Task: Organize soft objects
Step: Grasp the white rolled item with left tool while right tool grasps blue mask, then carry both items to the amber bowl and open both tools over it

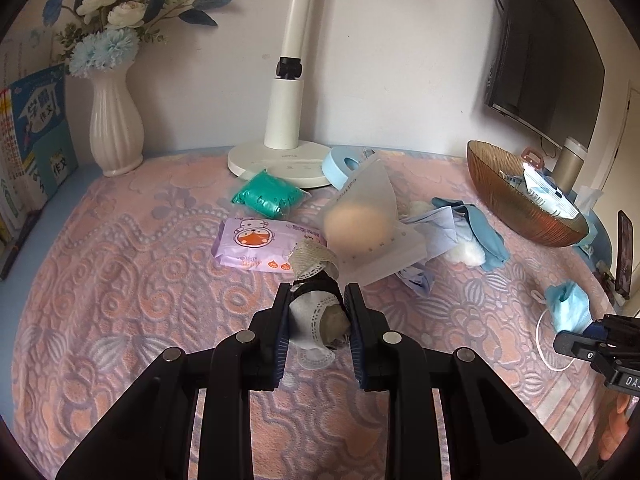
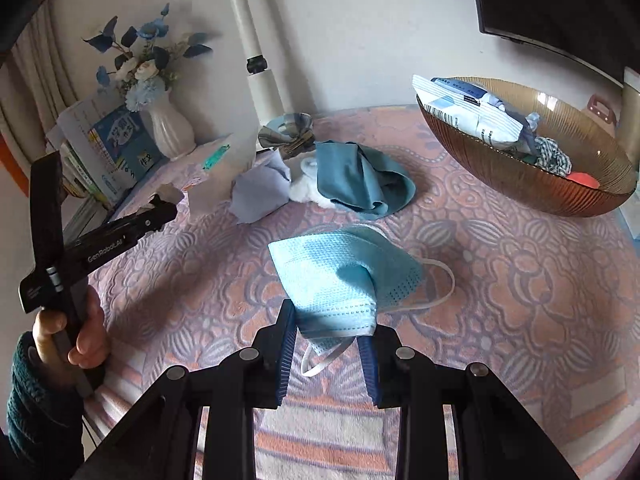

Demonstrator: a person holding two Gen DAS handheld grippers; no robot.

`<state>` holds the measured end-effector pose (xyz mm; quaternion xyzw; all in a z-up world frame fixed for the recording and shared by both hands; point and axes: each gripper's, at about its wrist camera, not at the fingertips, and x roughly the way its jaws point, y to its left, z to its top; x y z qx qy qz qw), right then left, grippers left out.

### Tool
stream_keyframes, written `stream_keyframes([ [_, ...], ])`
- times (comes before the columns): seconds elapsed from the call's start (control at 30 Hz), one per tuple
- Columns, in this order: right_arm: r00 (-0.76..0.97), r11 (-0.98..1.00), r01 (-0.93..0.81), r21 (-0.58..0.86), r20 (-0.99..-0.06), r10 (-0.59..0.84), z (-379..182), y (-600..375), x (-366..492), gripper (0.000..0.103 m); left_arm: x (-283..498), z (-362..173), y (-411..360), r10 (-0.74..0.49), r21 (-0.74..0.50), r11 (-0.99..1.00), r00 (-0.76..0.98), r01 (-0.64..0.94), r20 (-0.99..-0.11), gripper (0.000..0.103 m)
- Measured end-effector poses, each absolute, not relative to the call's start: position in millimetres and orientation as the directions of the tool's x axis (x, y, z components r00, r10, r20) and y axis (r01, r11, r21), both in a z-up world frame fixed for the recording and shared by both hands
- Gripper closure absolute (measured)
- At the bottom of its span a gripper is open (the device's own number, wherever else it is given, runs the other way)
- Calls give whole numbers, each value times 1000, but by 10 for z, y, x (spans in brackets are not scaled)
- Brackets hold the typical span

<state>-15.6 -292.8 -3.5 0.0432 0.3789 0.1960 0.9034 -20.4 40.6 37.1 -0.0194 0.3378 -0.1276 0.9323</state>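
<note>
Between the fingers of the left gripper (image 1: 317, 320) a white folded mask (image 1: 316, 322) with a dark strap is pinched, its lower part hanging beneath the pads above the patterned pink blanket (image 1: 120, 280) that covers the table. The right gripper (image 2: 329, 344) is seen closed on the near corner of a light blue face mask (image 2: 340, 276), whose white ear loops trail onto the blanket on both sides of the fingers. Just beyond the left gripper, a purple wet-wipe pack (image 1: 256, 246) lies beside a translucent plastic sleeve (image 1: 376, 224), and a green packet (image 1: 266, 196) rests against the base of a white desk lamp (image 1: 280, 152). Toward the middle of the blanket, a teal cloth (image 2: 360, 180) is heaped with a pale blue cloth (image 2: 260, 192) and a white fluffy item (image 2: 304, 188). At the far right edge, a ribbed amber bowl (image 2: 520, 188) holds a white packet (image 2: 472, 116) and a checked fabric piece (image 2: 554, 158). At the far left corner, a white vase (image 1: 116, 132) of blue and white flowers is set beside upright books (image 1: 36, 136).
</note>
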Motion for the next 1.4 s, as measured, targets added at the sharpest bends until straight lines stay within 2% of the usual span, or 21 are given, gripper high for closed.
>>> stream_keyframes([
  [0.1, 639, 917, -327, 226, -662, 392, 1, -2996, -241, 74, -256, 383, 362, -248, -122, 967, 727, 222, -640, 80],
  [0.3, 684, 921, -341, 190, -622, 382, 257, -3149, -393, 74, -579, 590, 155, -337, -198, 941, 714, 274, -613, 80],
  [0.4, 737, 929, -339, 151, -571, 362, 544, -3290, -453, 75, -642, 885, -33, -365, -189, 930, 722, 316, -587, 80],
  [0.57, 833, 945, -299, 137, -446, 328, 1126, -3739, -454, 74, -609, 1520, -404, -479, -211, 876, 730, 434, -487, 80],
  [0.7, 866, 959, -216, 183, -417, 275, 1436, -4130, -186, 74, -364, 1853, -802, -551, -220, 831, 701, 511, -452, 80],
  [0.8, 876, 966, -119, 230, -433, 212, 1525, -4431, 78, 74, -135, 1946, -1211, -566, -199, 816, 682, 542, -462, 80],
  [0.93, 855, 960, 11, 278, -501, 135, 1439, -4797, 466, 74, 176, 1833, -1763, -579, -193, 797, 632, 573, -516, 80],
  [1.1, 801, 958, 64, 280, -586, 118, 1209, -4986, 841, 73, 407, 1595, -2287, -574, -183, 787, 588, 590, -570, 80],
  [1.13, 788, 958, 65, 279, -603, 123, 1167, -4997, 903, 71, 425, 1564, -2346, -558, -177, 797, 593, 577, -581, 79],
  [1.17, 777, 959, 67, 276, -617, 123, 1132, -5003, 953, 60, 452, 1533, -2398, -550, -176, 803, 592, 570, -589, 79],
  [1.2, 771, 959, 72, 273, -626, 121, 1104, -5018, 971, 42, 462, 1510, -2425, -556, -190, 799, 581, 571, -594, 71],
  [1.23, 770, 958, 71, 278, -626, 125, 1084, -5028, 976, 35, 480, 1489, -2432, -567, -207, 792, 569, 574, -595, 61],
  [1.27, 775, 956, 62, 285, -618, 134, 1073, -5052, 960, 32, 481, 1480, -2445, -568, -214, 793, 565, 571, -598, 57],
  [1.37, 780, 955, 52, 291, -609, 143, 1066, -5077, 858, 32, 411, 1493, -2406, -550, -182, 803, 589, 567, -593, 45],
  [1.4, 779, 953, 45, 298, -608, 153, 1068, -5088, 844, 32, 378, 1515, -2374, -543, -170, 807, 596, 566, -591, 38],
])
